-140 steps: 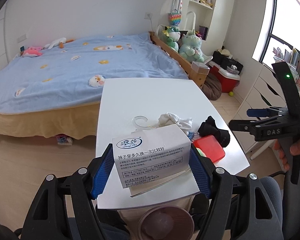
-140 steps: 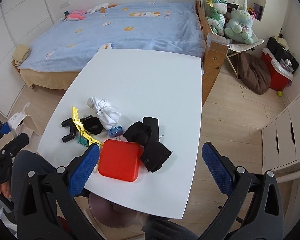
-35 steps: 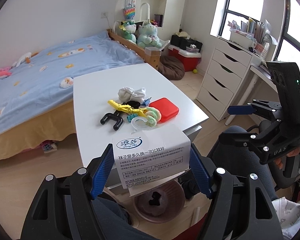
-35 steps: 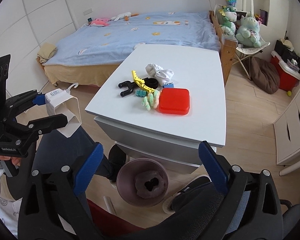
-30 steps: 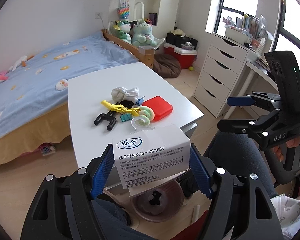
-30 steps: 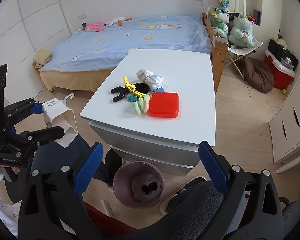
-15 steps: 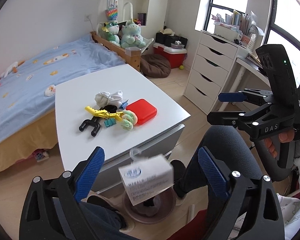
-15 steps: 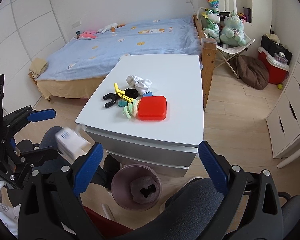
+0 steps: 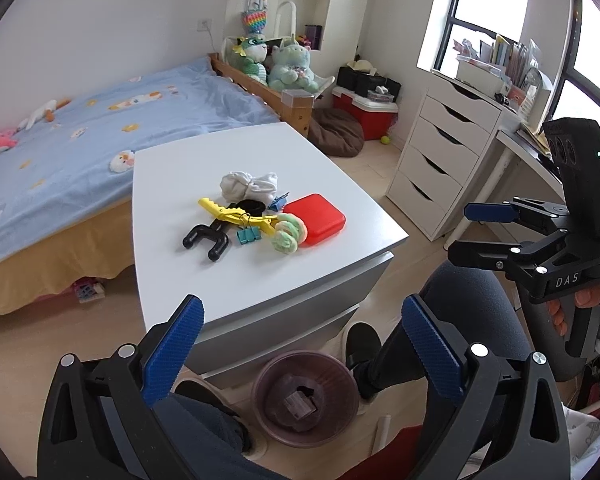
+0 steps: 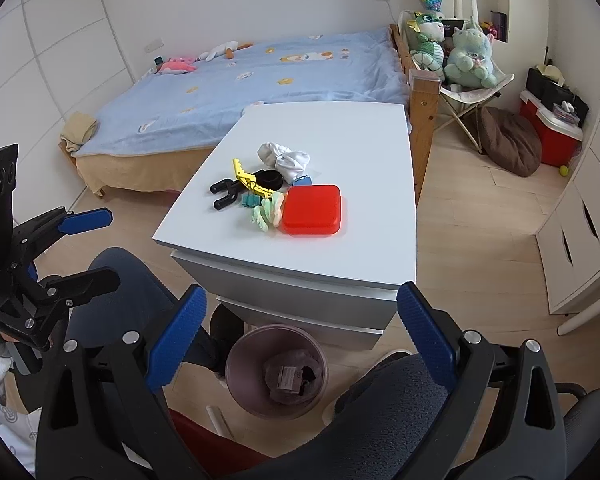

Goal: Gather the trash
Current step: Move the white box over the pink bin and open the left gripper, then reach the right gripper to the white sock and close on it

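- Standing beside the blue bed, the white bench keeps most of its top bare; its things cluster near the middle, well back from the near edge.
- Bare wood floor lies open between the bench and the white drawer unit.
- On the bench lie a red box, a white cloth bundle, a yellow clip, a black Y-shaped piece and a pale green roll.
- Below the bench's near edge, on the floor, stands a mauve trash bin; inside it lie a small printed package and dark scraps.
- The left claw tilts down over the bin, its jaws spreading to full width with nothing between the blue pads.
- The right claw also points down at the bin, jaws wide apart and empty.
- The person's dark-trousered legs sit beside the bin.
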